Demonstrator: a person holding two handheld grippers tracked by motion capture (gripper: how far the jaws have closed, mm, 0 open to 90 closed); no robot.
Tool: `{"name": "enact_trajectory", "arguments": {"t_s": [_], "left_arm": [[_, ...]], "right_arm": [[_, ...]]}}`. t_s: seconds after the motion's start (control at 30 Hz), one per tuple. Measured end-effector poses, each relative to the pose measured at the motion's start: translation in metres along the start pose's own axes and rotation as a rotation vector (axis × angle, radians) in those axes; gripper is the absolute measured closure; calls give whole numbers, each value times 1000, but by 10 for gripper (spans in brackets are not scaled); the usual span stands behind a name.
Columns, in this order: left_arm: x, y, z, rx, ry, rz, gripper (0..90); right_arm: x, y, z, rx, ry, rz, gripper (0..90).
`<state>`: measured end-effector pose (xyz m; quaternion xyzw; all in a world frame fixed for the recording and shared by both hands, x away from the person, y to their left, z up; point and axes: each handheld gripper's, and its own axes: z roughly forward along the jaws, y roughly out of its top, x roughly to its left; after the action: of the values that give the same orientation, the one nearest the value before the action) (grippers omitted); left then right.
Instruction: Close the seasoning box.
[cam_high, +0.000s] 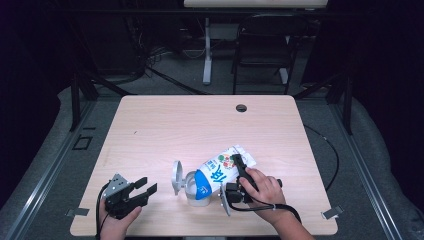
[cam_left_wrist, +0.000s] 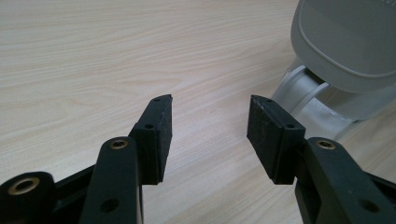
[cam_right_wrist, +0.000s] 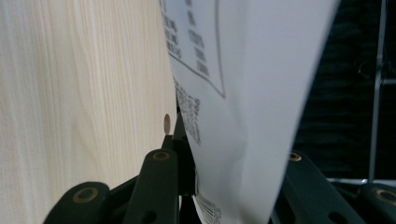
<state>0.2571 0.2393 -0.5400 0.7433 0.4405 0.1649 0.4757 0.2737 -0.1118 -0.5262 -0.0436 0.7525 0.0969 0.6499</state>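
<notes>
A white and blue printed carton (cam_high: 220, 170) lies tilted, its blue end over the mouth of a white container (cam_high: 196, 194) whose grey flip lid (cam_high: 176, 177) stands open. My right gripper (cam_high: 240, 167) is shut on the carton's upper part. In the right gripper view the white carton (cam_right_wrist: 243, 84) sits between both black jaws of that gripper (cam_right_wrist: 233, 147). My left gripper (cam_high: 145, 186) rests low over the table, left of the container, open and holding nothing. In the left gripper view the gripper (cam_left_wrist: 210, 122) shows a wide gap, with the grey lid (cam_left_wrist: 345, 37) ahead to the right.
The light wooden table (cam_high: 175, 125) has a dark cable hole (cam_high: 241, 108) near its far edge. Beyond the table stand a black chair (cam_high: 261, 47) and a white desk leg (cam_high: 207, 50). A cable (cam_high: 330, 155) hangs off the table's right side.
</notes>
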Motion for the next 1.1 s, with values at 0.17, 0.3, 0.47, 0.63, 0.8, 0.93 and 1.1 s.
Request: {"name": "enact_trajectory", "arguments": {"t_s": [0.17, 0.3, 0.47, 0.63, 0.8, 0.93, 1.1], "left_arm": [[-1, -1, 0, 0, -1, -3, 508], [0, -1, 1, 1, -2, -2, 508], [0, -1, 1, 0, -3, -2, 508], [0, -1, 2, 3, -4, -1, 508], [0, -2, 2, -5, -1, -9, 508], [0, -2, 2, -5, 0, -8, 508], [0, -2, 2, -3, -1, -6, 508]], "right_arm": [[0, 0, 0, 12, 7, 92, 715], [0, -1, -1, 26, 17, 135, 719], [0, -2, -3, 19, 45, 188, 755], [-3, -1, -3, 8, 89, 243, 811], [-3, 0, -3, -2, 98, 248, 850], [-4, -1, -3, 0, 122, 290, 860], [-7, -5, -3, -3, 164, 398, 862]]}}
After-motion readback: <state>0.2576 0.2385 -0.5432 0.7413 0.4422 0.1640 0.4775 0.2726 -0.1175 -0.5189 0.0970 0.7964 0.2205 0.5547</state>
